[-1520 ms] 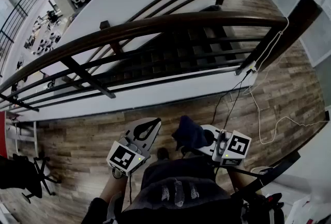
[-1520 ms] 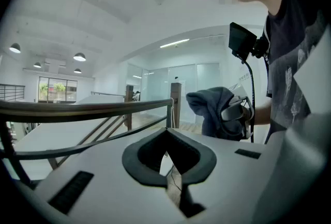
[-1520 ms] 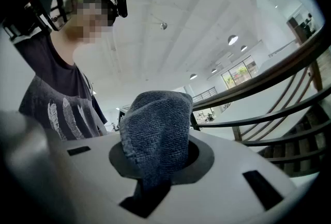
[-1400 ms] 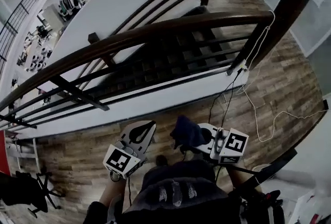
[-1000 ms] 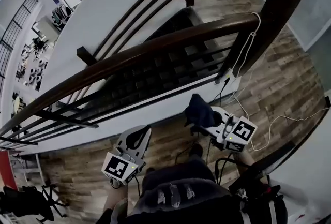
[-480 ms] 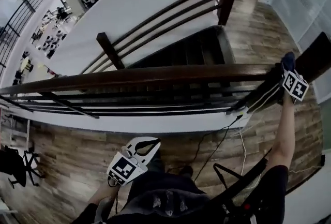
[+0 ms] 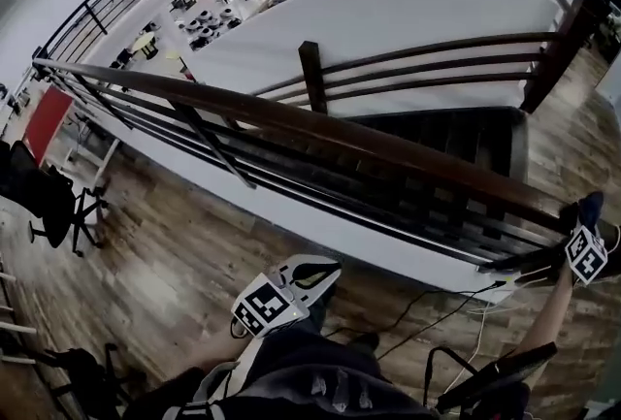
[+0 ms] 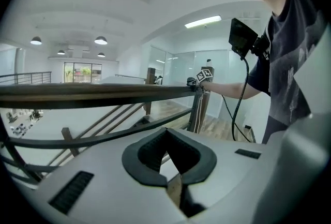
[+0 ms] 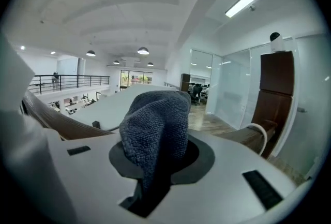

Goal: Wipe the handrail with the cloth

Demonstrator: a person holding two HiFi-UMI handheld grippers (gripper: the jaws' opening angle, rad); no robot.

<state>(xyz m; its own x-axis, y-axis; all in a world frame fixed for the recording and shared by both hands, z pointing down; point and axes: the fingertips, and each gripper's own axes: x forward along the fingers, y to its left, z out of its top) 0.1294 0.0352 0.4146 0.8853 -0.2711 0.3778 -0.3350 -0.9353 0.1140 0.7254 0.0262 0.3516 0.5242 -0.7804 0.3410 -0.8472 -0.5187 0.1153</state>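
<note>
Down low, close to the person's body, the left gripper (image 7: pixel 326 268) hangs over the wood floor (image 7: pixel 175 243). Its jaws are pressed together with nothing in them. Cords (image 7: pixel 427 316) lie on the floor by the person's feet. Past the floor runs the dark handrail (image 7: pixel 320 122), from the top left down to the right edge. The person's right arm (image 7: pixel 543 311) is stretched out to the handrail's right end. There the right gripper (image 7: pixel 586 222) has its jaws tight on the blue cloth (image 9: pixel 155 124), which bulges up out of them. The cloth sits on top of the handrail, just beside the brown post (image 9: pixel 276 99). A white cord (image 9: pixel 258 135) loops by the post. Behind the handrail, dark stairs (image 7: pixel 456 142) go down, with a white wall (image 7: pixel 388 11) past them. Far off, lower down, is a big hall with tables (image 7: pixel 209 11).
</note>
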